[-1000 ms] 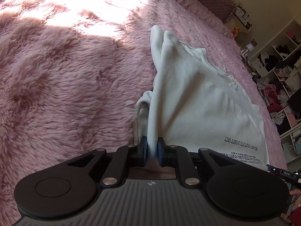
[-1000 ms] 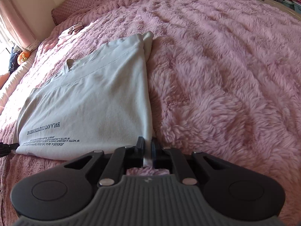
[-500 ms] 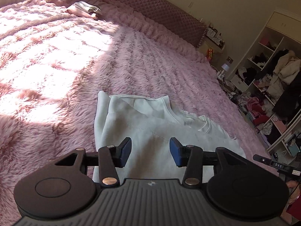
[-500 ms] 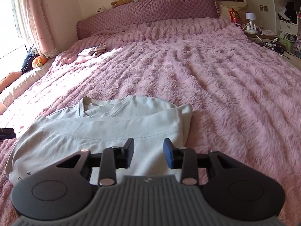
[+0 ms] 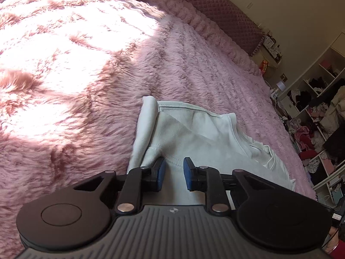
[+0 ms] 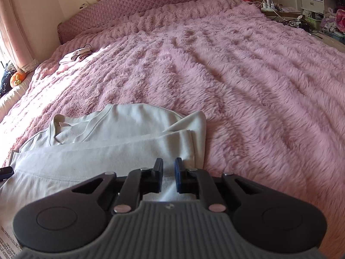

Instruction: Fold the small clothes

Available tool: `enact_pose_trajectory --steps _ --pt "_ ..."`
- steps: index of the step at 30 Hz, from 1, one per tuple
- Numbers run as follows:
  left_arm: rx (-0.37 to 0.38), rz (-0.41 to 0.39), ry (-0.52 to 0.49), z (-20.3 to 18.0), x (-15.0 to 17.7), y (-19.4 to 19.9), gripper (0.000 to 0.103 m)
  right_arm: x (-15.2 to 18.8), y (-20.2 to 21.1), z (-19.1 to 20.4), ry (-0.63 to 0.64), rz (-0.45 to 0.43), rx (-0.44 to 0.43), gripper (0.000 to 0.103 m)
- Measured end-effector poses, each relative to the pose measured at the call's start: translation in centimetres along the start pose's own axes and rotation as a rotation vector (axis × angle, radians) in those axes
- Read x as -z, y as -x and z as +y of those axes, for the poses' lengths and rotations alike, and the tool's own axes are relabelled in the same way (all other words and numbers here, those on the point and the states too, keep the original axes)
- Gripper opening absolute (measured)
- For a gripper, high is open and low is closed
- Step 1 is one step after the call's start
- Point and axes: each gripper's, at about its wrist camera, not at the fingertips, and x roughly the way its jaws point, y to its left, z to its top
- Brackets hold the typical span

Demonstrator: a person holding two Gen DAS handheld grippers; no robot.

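Garment (image 6: 120,146), pale and half-folded, is laid near the bed's (image 6: 248,86) front edge; left tool (image 5: 173,173) is seen closing, nothing pinched; right tool (image 6: 167,176) is narrowed over cloth, nothing gripped, presumably for regrasping

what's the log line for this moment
left gripper closing over shirt | right gripper closing over shirt | shirt rumpled on blanket

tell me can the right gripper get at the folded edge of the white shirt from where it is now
Probably yes. The right gripper sits right over the white shirt near its folded edge, nothing lies between them, and only the pink blanket is around it.
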Motion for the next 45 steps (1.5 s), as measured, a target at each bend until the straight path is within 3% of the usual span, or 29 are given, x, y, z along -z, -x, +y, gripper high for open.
enact_pose_trajectory --steps 2,4,7,11,16,20,21,23,27,31,33,37,45 --pt "0.001 -0.029 0.018 -0.3 -0.1 1.2 0.036 -0.1 1.3 0.9 0.017 -0.024 0.008 0.015" --pt "0.001 -0.064 -0.036 -1.6 0.4 3.6 0.047 0.3 3.6 1.8 0.027 -0.065 -0.023 0.027" --pt "-0.035 -0.141 -0.185 -4.4 2.9 7.7 0.053 1.9 7.7 3.3 0.07 -0.094 -0.099 0.028" --pt "-0.02 -0.201 -0.228 -5.9 7.4 12.3 0.065 6.0 12.1 4.7 0.131 -0.076 -0.141 0.028" --pt "-0.072 -0.131 -0.164 -4.4 10.7 13.3 0.067 11.1 14.9 4.5 0.16 -0.027 -0.086 0.029" --pt "-0.191 -0.064 -0.078 -1.3 11.6 12.1 0.067 13.7 14.7 2.9 0.137 0.045 0.016 0.029" --pt "-0.213 -0.046 -0.067 -0.6 11.6 11.6 0.062 14.1 14.6 2.5 0.135 0.057 0.028 0.029" --pt "-0.195 -0.051 -0.045 0.2 11.5 11.6 0.06 14.6 14.6 1.8 0.106 0.064 0.031 0.029" --pt "-0.193 -0.092 -0.016 -1.1 10.8 13.0 0.06 13.3 15.4 2.1 0.054 0.071 0.047 0.031" --pt "-0.115 -0.188 -0.023 -3.6 11.0 15.3 0.063 9.8 15.6 5.3 0.08 -0.008 0.005 0.044" --pt "-0.07 -0.195 -0.033 -4.9 11.2 15.6 0.068 7.9 14.4 7.4 0.127 -0.028 -0.018 0.045" --pt "-0.015 -0.174 -0.044 -6.3 12.1 14.5 0.069 3.1 9.7 12.5 0.227 -0.088 -0.049 0.045" --pt "-0.003 -0.086 0.053 -4.4 13.1 11.1 0.069 -3.5 -3.5 20.1 0.404 -0.099 0.106 0.045"
